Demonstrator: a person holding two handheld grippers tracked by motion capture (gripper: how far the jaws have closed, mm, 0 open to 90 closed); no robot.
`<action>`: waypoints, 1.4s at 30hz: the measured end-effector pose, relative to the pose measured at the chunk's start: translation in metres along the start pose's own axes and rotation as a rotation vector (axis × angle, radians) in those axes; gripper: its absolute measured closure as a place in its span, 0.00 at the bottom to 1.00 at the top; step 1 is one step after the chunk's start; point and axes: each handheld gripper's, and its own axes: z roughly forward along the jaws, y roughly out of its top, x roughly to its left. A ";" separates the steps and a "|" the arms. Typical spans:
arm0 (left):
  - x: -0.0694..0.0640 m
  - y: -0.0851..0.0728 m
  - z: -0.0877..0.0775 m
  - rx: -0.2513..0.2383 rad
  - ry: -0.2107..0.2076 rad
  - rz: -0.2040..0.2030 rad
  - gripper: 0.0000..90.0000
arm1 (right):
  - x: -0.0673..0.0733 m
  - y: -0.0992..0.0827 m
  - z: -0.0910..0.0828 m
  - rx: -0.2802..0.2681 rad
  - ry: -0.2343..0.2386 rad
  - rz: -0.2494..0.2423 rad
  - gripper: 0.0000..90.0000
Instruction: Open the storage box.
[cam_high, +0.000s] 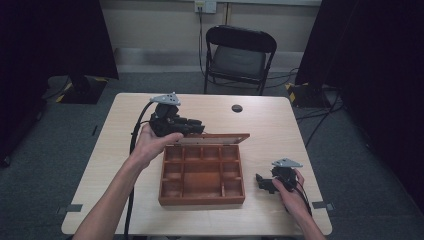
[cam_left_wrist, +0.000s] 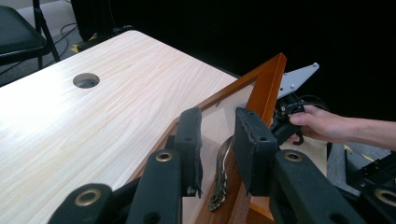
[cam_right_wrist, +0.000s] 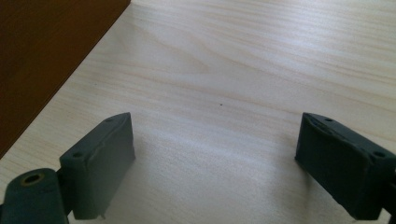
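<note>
Left tool (cam_high: 192, 126) at the empty wooden box's (cam_high: 202, 176) raised lid (cam_high: 212, 138).

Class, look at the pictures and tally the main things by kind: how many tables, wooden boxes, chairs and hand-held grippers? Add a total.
Tables: 1, the table
Wooden boxes: 1, the wooden box
Chairs: 1, the chair
Grippers: 2, left gripper, right gripper
Total: 5

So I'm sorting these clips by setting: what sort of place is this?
Probably a studio or lab set up for recording, not a home. Black curtains hang on both sides, cables trail over grey carpet, and a lone folding chair stands behind the bare wooden table.
</note>
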 end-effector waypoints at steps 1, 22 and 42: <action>0.001 0.000 0.000 0.001 0.001 0.004 0.79 | 0.000 0.000 0.000 0.000 0.000 0.000 0.12; 0.003 0.005 0.000 -0.010 0.028 0.010 0.77 | 0.000 0.000 0.000 0.000 0.002 -0.002 0.12; 0.003 0.004 0.001 -0.016 0.029 0.002 0.77 | 0.000 0.000 0.000 0.000 0.002 -0.002 0.12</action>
